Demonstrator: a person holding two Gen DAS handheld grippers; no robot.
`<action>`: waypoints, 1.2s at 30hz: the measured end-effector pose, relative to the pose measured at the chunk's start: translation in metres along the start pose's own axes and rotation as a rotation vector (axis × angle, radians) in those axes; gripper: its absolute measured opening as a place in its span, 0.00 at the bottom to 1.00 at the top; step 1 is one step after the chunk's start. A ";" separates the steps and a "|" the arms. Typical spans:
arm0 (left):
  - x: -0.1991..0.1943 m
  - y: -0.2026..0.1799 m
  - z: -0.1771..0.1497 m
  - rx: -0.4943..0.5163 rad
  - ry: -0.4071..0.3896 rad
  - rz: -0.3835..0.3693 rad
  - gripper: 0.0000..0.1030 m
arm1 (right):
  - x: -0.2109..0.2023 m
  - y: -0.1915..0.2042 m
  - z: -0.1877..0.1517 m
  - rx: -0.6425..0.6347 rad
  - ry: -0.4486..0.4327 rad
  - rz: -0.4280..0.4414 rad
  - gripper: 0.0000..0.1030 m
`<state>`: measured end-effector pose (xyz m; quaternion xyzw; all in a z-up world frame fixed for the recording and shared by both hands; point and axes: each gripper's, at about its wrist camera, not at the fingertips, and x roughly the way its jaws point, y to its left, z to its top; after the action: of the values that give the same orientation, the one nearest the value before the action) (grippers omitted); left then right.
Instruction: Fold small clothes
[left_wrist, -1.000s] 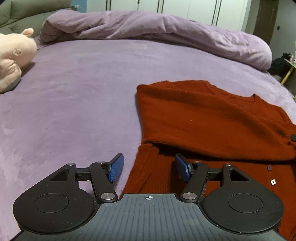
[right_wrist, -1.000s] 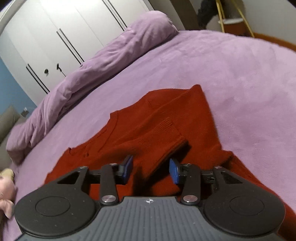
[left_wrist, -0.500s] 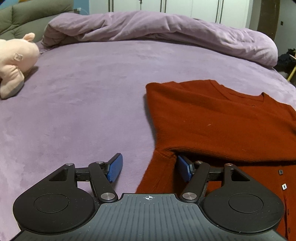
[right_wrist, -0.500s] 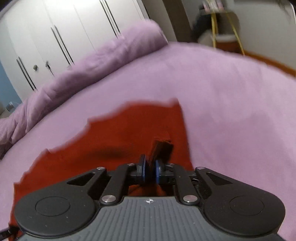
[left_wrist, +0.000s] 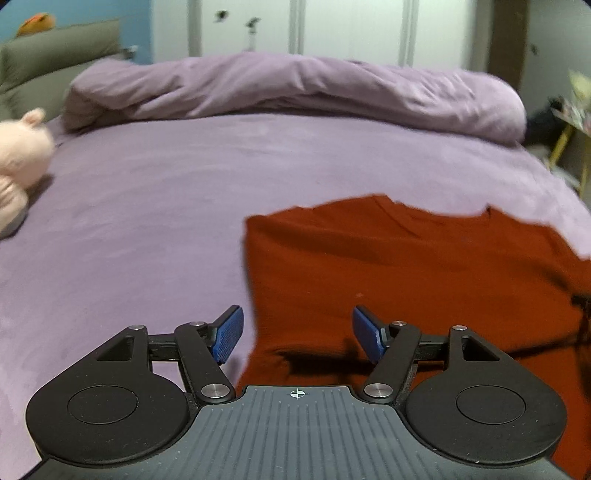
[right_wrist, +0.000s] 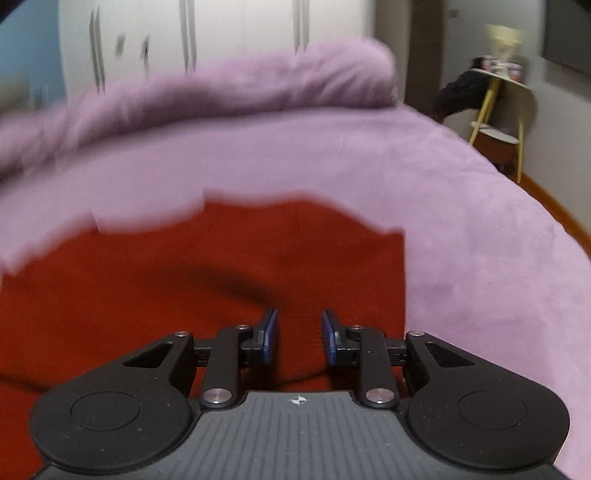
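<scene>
- Both claws hover low over the red sweater (left_wrist: 406, 266), which lies spread on the purple bed cover (left_wrist: 147, 229); we find nothing gripped by either.
- Left gripper (left_wrist: 297, 332): released, jaws standing wide. Its left pad (left_wrist: 229, 334) is over bare cover, its right pad (left_wrist: 367, 338) over knit, so the sweater's left side edge runs up between them, away from the camera.
- Right gripper (right_wrist: 299, 338): jaws narrowly apart and opening at this moment. Red knit shows in the gap beneath, but the pads do not press on it.
- Where the garment lies: ahead of and below both claws. In the right wrist view the sweater (right_wrist: 221, 280) ends at a straight right side edge, just right of that claw. The neckline is at the far side, near the rolled duvet (left_wrist: 295, 88).
- Governing relation, in our judgement: the long axis runs from the claws toward the duvet, with one side edge at each claw. The left claw already straddles its edge; the right sits just inside its own and would need to shift outward to take it.
- Caution: both views are blurred, so the folded layers near the claws cannot be told apart.
</scene>
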<state>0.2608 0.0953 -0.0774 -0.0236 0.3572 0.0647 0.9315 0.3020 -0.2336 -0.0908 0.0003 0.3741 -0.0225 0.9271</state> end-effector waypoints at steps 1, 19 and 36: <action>0.007 -0.004 0.000 0.020 0.010 0.005 0.69 | 0.002 0.005 -0.002 -0.063 -0.025 -0.025 0.19; 0.015 0.002 -0.020 0.017 0.056 0.010 0.77 | -0.028 -0.020 -0.022 -0.090 -0.058 0.017 0.22; -0.049 0.021 -0.051 0.161 0.123 -0.018 0.79 | -0.076 -0.034 -0.046 -0.075 0.039 0.017 0.25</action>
<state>0.1886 0.1064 -0.0824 0.0440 0.4174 0.0259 0.9073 0.2142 -0.2640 -0.0707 -0.0310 0.3928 -0.0007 0.9191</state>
